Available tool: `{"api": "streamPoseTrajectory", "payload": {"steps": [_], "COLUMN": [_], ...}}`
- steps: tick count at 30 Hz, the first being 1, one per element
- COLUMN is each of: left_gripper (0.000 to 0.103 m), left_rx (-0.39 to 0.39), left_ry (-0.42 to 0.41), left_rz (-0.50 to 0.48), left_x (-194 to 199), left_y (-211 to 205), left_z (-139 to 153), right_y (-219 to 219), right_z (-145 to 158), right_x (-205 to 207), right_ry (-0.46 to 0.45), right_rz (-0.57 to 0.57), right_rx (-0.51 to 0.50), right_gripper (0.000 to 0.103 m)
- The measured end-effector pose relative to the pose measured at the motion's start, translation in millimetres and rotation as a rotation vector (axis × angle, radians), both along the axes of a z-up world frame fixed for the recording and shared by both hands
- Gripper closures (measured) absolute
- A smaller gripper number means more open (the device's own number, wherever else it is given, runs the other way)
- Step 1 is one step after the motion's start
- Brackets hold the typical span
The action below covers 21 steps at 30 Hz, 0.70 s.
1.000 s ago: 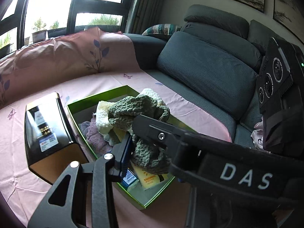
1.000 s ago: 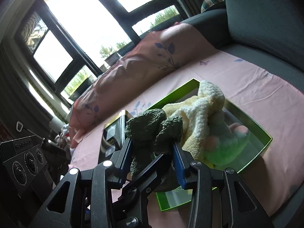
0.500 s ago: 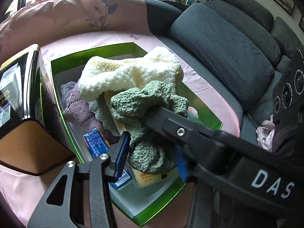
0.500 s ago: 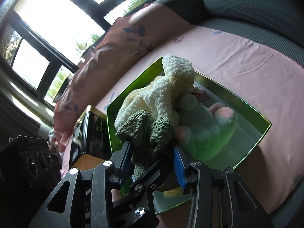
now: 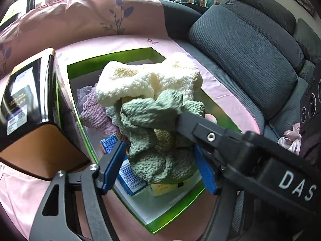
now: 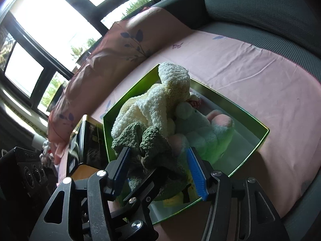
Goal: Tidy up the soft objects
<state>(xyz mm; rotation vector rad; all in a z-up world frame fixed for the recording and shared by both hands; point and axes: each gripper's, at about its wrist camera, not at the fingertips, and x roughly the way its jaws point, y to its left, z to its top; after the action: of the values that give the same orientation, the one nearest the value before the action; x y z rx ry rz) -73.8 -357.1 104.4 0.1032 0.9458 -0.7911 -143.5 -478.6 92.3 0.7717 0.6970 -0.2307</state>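
The green knit cloth (image 5: 158,138) lies in the green box (image 5: 112,64), between both grippers' jaws. The left gripper (image 5: 160,166) and right gripper (image 6: 158,168) have just been opening, pads now apart from it.

I had the open box (image 5: 112,64) sitting on the sheet (image 5: 130,42) that covered the sofa seat (image 6: 250,32), with the tin (image 5: 26,100) standing just beside its left wall. Inside, the fleece cloth (image 5: 152,82) lay on top of the pile, the knitted cloth (image 5: 156,140) in front of it nearer me, and the plush toy (image 6: 208,132) to their right. The backrest cushion (image 5: 246,58) rose to the right of the box.
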Motion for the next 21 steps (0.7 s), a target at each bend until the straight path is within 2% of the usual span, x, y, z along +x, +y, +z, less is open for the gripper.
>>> {"api": "streamPoseTrajectory", "payload": {"steps": [2,3,5,8,12,15,19,21], "left_gripper": [0.024,0.021,0.016,0.009,0.001,0.001,0.001,0.001], "left_rx": [0.004,-0.001,-0.018,-0.028,-0.062,-0.113,-0.133,-0.140], "left_ry": [-0.031,-0.047,-0.070,-0.101,-0.145,-0.149,-0.189,-0.215], "left_rz": [0.015,0.015,0.015,0.024,0.034,0.040,0.039,0.045], "left_x": [-2,-4,-8,-14,-22,-27,-36,-41], "left_y": [4,7,15,26,39,50,60,66], "left_z": [7,11,18,29,43,54,67,73], "right_y": [2,4,6,8,10,12,17,21], "right_z": [6,10,16,25,36,45,57,62], "right_x": [-3,-4,-7,-13,-24,-33,-42,-46], "right_ry": [-0.017,-0.022,-0.043,-0.077,-0.097,-0.103,-0.126,-0.122], "right_rz": [0.003,0.003,-0.006,-0.015,-0.051,-0.091,-0.110,-0.127], "right_rx": [-0.012,-0.020,-0.026,-0.031,-0.071,-0.096,-0.129,-0.166], "right_gripper": [0.040,0.033,0.025,0.025,0.019,0.018,0.016,0.011]}}
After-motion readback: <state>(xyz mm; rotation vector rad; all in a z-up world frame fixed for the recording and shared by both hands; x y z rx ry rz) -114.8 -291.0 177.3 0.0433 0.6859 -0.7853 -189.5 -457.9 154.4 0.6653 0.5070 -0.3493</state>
